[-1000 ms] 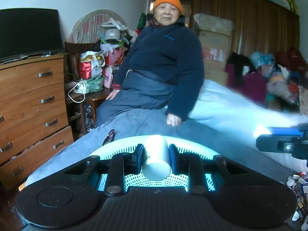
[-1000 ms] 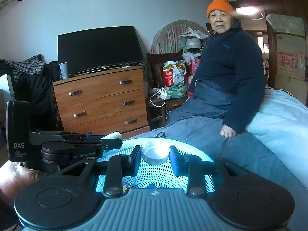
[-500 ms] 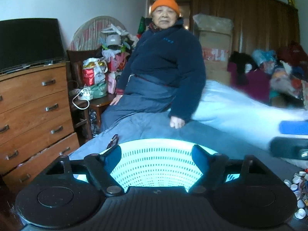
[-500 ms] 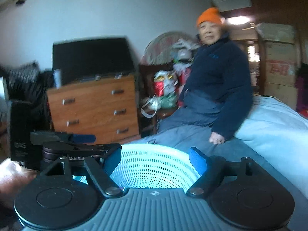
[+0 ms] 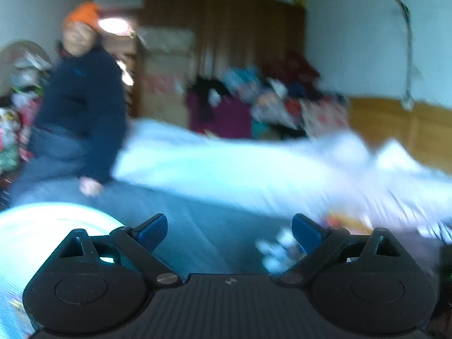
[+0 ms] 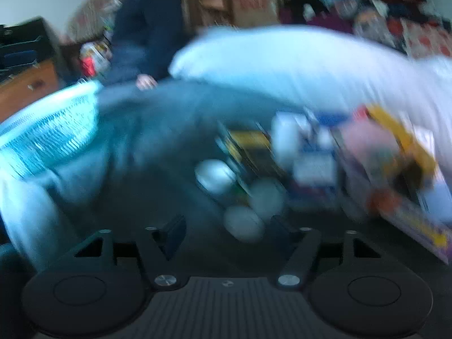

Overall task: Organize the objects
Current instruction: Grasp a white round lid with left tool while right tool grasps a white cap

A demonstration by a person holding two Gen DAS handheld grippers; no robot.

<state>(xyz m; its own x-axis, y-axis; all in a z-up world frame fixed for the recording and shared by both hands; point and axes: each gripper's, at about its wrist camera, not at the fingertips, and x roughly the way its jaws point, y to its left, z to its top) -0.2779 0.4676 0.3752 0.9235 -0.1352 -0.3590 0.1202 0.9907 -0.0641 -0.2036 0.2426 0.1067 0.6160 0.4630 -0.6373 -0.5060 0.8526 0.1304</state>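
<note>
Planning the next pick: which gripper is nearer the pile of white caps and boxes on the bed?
Right. The right gripper hangs just before the pile; the left gripper sees it off to its right.

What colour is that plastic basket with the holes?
Pale turquoise basket; clearest in the right wrist view.

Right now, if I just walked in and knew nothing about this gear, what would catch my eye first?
Probably the glowing pale-blue perforated basket at the left edge of both views, on the dark bed cover. Next, the blurred heap of small white containers and colourful boxes straight ahead of the open right gripper. Behind, a person in an orange hat sits on the bed's edge.
</note>
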